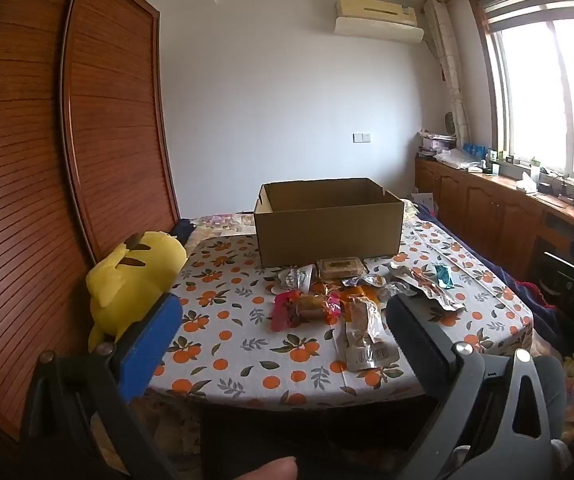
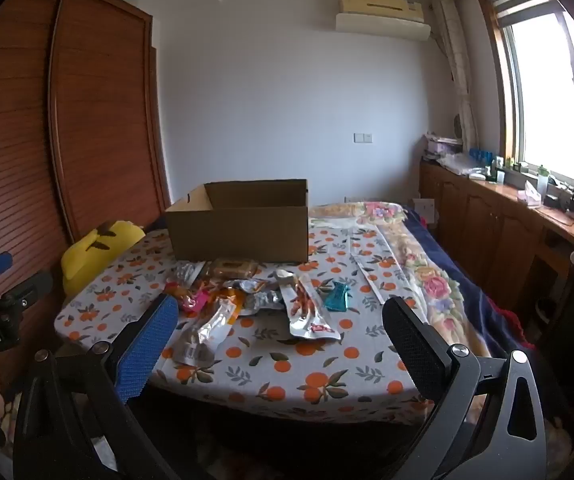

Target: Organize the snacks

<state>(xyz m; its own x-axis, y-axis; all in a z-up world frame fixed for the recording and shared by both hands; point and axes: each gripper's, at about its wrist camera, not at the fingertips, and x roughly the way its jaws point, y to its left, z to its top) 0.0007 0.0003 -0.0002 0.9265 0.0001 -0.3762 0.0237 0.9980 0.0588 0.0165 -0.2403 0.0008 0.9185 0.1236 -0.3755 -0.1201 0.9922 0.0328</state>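
Both jaws wide open, empty: left gripper (image 1: 283,324) and right gripper (image 2: 281,324) hover off the tabletop's (image 2: 247,368) near edge. Snacks (image 2: 255,300) overlap mid-tabletop before the cardboard box (image 2: 239,222). Risk: pinching two crinkly wrappers together, or nudging the long packet (image 2: 203,340) off that edge.

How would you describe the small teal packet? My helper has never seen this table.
Find the open cardboard box on the orange-print tablecloth. Snacks lie heaped before it; the teal packet sits at the heap's window-side edge, the only blue-green wrapper among silver and orange ones.
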